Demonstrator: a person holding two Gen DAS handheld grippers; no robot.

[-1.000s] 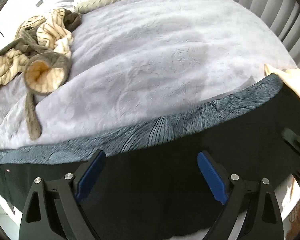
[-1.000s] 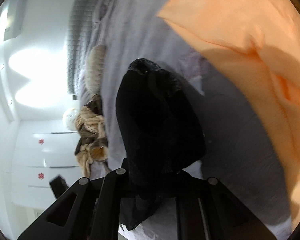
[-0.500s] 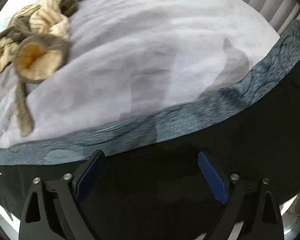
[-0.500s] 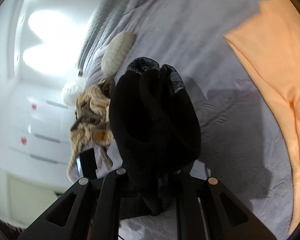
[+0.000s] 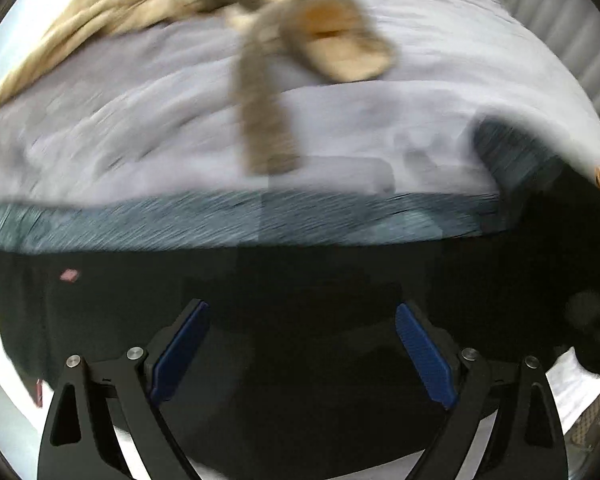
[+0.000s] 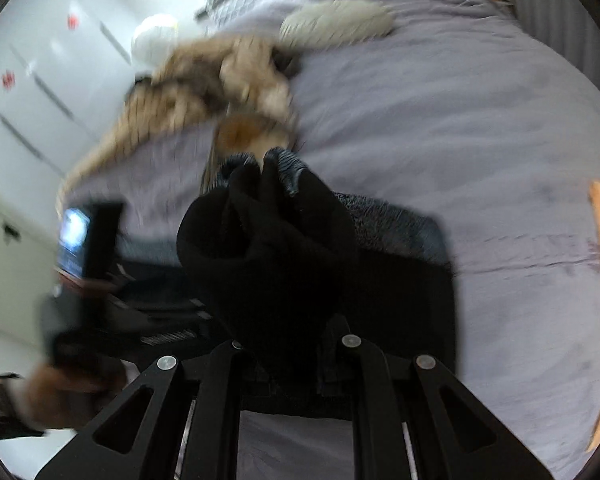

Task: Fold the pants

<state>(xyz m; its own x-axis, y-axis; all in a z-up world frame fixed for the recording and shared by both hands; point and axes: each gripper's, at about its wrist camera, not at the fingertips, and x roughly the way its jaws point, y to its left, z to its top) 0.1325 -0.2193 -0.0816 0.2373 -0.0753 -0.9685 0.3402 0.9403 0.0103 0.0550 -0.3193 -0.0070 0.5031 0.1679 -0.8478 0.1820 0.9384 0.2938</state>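
Right wrist view: the right gripper holds its fingers pinched on a bunched fold of the black pants, lifting one end to double it over. The rest lies on the lavender bed; the left gripper hangs wide apart over the pants, gripping nothing.

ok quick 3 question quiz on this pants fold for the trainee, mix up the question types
1. True or false: the right gripper is shut on the black pants.
2. The left gripper is: A open, B shut on the pants, C out of view.
3. What colour is the bedspread under the pants?

Key: 1 true; 2 A; 3 pale lilac-grey.
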